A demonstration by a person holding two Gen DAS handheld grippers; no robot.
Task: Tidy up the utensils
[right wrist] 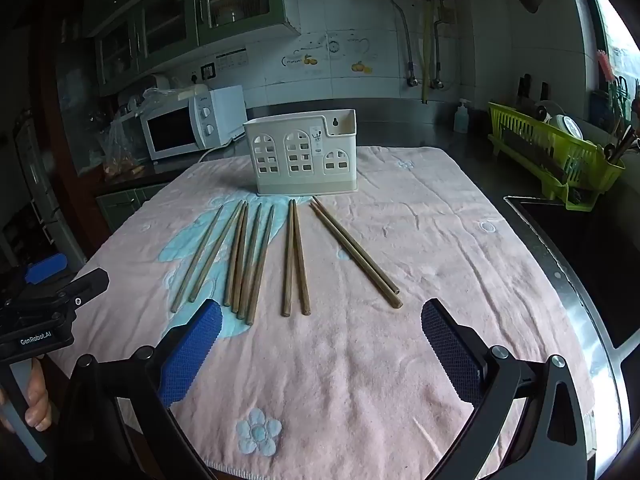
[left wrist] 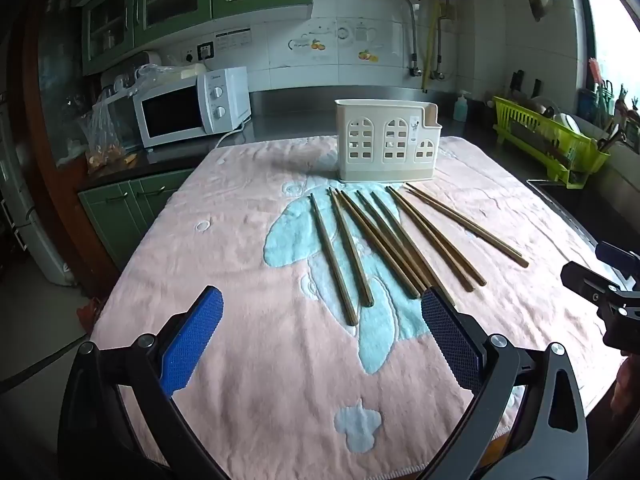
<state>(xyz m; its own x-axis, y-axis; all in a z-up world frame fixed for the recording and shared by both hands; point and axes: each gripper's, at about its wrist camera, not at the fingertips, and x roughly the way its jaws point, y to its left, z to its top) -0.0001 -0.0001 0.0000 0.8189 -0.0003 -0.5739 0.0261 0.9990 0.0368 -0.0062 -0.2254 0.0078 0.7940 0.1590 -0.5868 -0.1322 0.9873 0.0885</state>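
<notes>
Left tool [left wrist: 322, 312] and right tool [right wrist: 322, 322] both spread wide, empty, hovering over pink towel [right wrist: 360, 360] on desk. Nothing sorted yet: all chopsticks [right wrist: 256, 256] loose on towel, just ahead of both tools. Beyond them, cream holder [right wrist: 304, 156], upright, apparently empty.

Back left: we see a white microwave [left wrist: 192, 108] on the dark worktop [left wrist: 280, 120].
Right: our green dish rack [right wrist: 556, 152], near a soap bottle [right wrist: 461, 117].
Above: green cabinets [left wrist: 180, 4].
</notes>
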